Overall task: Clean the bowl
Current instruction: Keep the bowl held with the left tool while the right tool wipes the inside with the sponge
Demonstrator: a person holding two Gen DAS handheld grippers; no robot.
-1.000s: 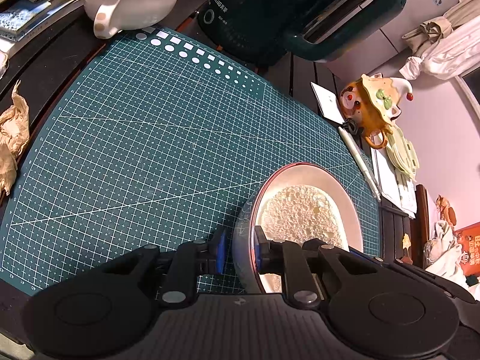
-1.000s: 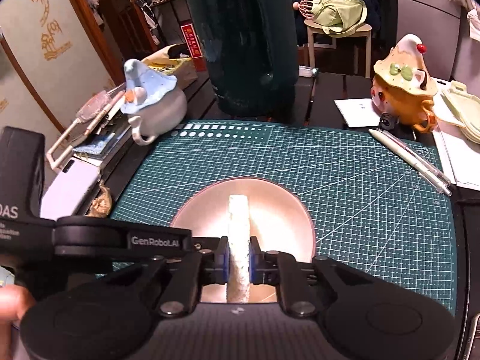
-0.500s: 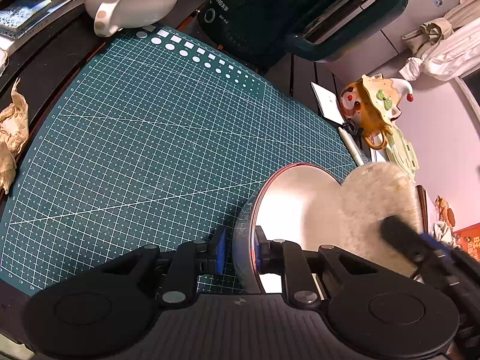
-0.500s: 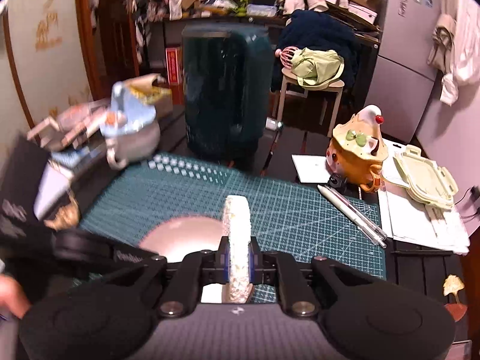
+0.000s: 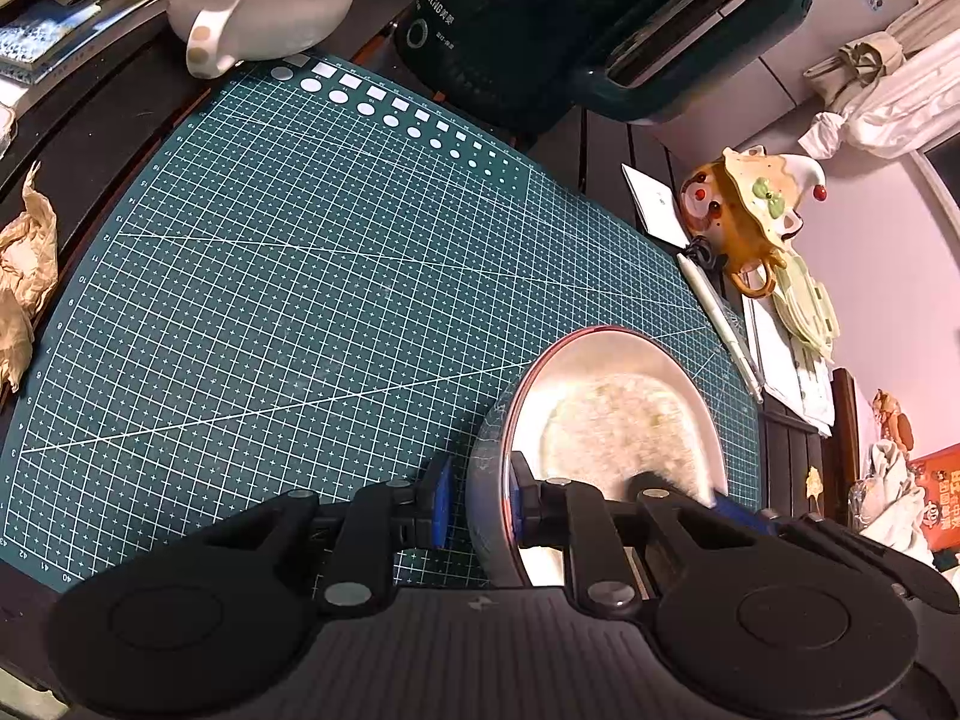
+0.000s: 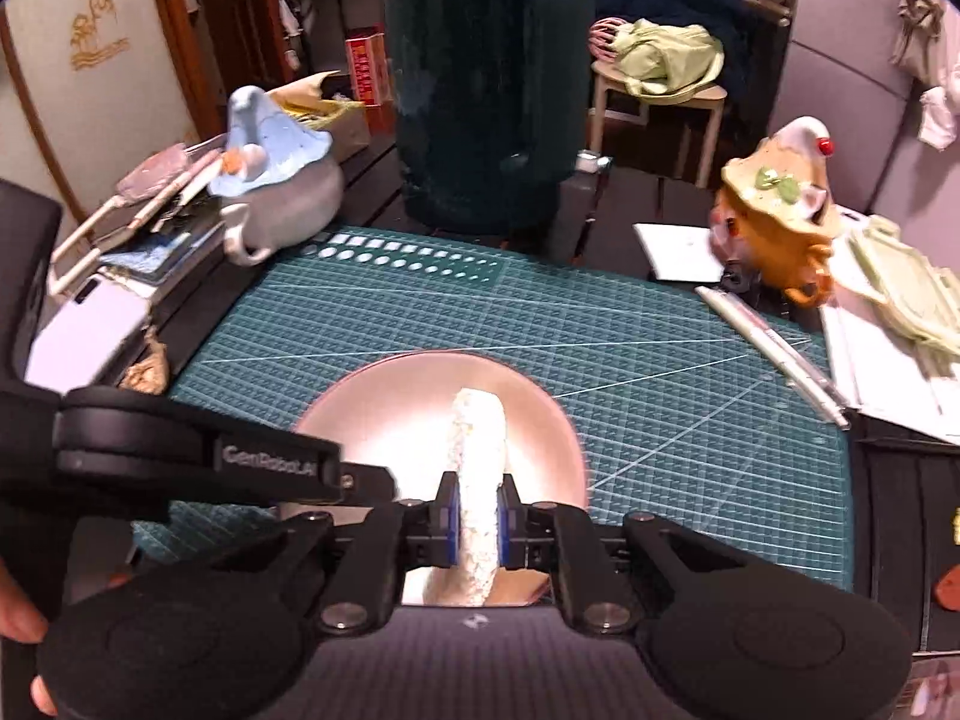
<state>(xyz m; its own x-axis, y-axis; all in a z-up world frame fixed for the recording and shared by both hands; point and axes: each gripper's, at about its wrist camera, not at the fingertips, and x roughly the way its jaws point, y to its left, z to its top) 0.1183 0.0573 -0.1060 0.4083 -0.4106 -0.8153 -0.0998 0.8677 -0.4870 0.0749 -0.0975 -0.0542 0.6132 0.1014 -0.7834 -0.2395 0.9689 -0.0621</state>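
The left gripper (image 5: 477, 501) clamps the near-left rim of the bowl (image 6: 540, 414) on the surface; the right gripper (image 6: 478, 519) grips the sponge (image 6: 478, 450) on edge, its long axis running near-to-far into the bowl.

We see our left gripper (image 5: 477, 501) clamped on the bowl (image 5: 600, 354) wall at lower centre, one blue pad outside, one inside the rim. Sponge (image 5: 618, 432) sits inside the bowl, blurred; the right gripper (image 5: 708, 495) fingers reach it from lower right. Bowl rests on the green cutting mat (image 5: 312, 276), lower right part of it. Upper left: white teapot (image 5: 258, 6). Top centre: dark green appliance (image 5: 570, 18). Right edge: orange figurine mug (image 5: 756, 210), with a pen (image 5: 717, 318) just below it. Crumpled paper (image 5: 24, 276) at left edge.
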